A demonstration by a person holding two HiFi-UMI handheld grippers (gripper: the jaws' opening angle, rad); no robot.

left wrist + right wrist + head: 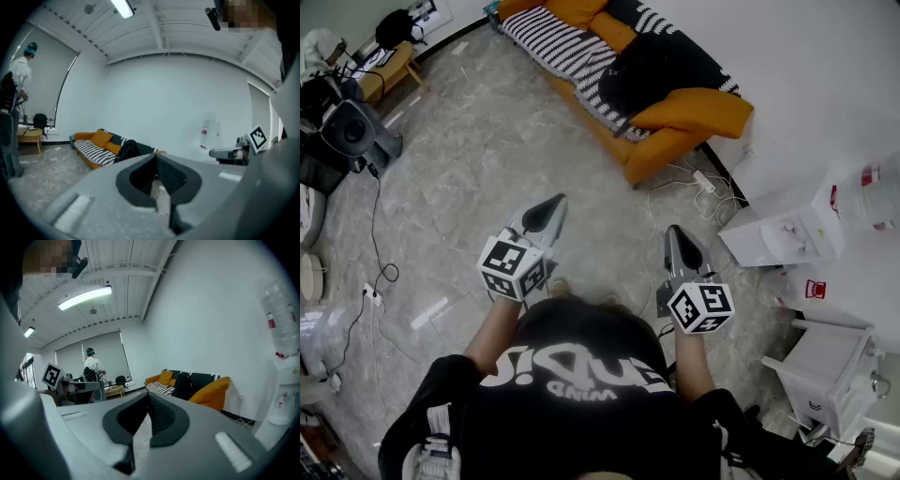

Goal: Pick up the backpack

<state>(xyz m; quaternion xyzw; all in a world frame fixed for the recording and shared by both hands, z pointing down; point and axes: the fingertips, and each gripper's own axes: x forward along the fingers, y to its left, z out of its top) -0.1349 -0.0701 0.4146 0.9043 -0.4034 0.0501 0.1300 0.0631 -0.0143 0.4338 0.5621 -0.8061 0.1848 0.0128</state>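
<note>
Backpack [661,67]: black, on the orange sofa [698,112] against the wall, well apart from both grippers. Left gripper [555,202]: jaws closed, nothing between them, held above the floor [478,159]. Right gripper [674,232]: jaws closed, empty, alongside the left

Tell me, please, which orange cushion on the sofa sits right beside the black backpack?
The large orange cushion at the sofa's near end, next to the black backpack; the other orange cushions lie towards the far end.

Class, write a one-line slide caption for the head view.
The left gripper and right gripper, both shut and empty, face the black backpack on the orange sofa.
</note>
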